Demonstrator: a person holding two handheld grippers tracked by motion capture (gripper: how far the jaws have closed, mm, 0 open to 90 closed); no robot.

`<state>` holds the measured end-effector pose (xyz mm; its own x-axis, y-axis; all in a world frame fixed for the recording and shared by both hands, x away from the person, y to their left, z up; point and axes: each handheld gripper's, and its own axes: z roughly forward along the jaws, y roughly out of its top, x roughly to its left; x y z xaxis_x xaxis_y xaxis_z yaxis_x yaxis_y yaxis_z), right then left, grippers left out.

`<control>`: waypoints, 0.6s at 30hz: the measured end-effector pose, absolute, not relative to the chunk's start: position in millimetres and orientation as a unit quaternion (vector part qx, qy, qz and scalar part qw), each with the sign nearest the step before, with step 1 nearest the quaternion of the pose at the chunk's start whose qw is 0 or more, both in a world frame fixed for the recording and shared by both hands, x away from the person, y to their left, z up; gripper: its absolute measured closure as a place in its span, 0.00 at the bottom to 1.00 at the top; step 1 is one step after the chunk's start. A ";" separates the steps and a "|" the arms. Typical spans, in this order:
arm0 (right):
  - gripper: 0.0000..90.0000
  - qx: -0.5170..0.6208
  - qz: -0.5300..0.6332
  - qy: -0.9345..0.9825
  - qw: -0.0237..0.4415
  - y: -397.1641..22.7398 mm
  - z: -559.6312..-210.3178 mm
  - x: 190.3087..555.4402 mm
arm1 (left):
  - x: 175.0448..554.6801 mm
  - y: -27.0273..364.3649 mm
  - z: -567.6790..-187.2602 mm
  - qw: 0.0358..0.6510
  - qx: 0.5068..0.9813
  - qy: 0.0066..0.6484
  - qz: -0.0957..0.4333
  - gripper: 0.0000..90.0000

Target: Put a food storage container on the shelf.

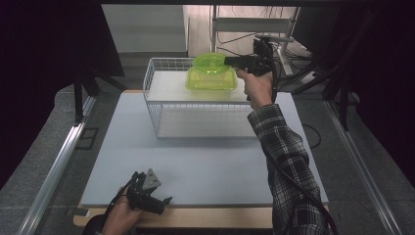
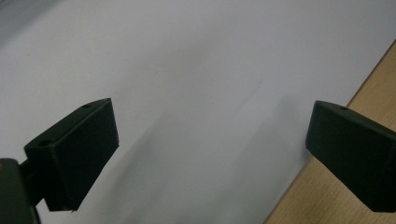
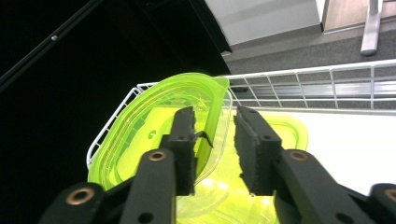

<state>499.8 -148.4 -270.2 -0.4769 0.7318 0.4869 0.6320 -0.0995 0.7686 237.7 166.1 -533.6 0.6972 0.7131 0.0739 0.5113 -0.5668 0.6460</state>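
Observation:
A translucent green container (image 1: 211,81) stands on the top shelf of a white wire basket rack (image 1: 152,93). Its green lid (image 1: 208,61) is tilted over it. My right gripper (image 1: 229,60) reaches in from the right at lid height. In the right gripper view the lid (image 3: 154,121) has its raised edge between the jaws of my right gripper (image 3: 215,116). The right pad stands clear of it, so the jaws are open. The container body (image 3: 285,133) lies below. My left gripper (image 1: 165,200) rests at the mat's near edge. It is open with nothing between its jaws (image 2: 212,105).
The rack stands at the far side of a white mat (image 1: 195,166) on a wooden table (image 1: 220,218). The left gripper view has the mat (image 2: 187,56) and the table's wood edge (image 2: 308,200). A desk and cables (image 1: 288,49) lie beyond, and metal rails (image 1: 58,166) flank the table.

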 end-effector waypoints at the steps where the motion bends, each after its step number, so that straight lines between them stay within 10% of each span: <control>1: 0.68 0.506 0.541 0.671 0.047 -148.7 -269.5 499.4 | 237.7 166.2 -533.6 0.305 0.869 0.352 0.166 0.03; 18: 0.38 0.455 0.540 0.705 0.063 -165.3 -266.6 480.5 | 237.2 167.2 -531.0 0.312 0.864 0.355 0.173 0.03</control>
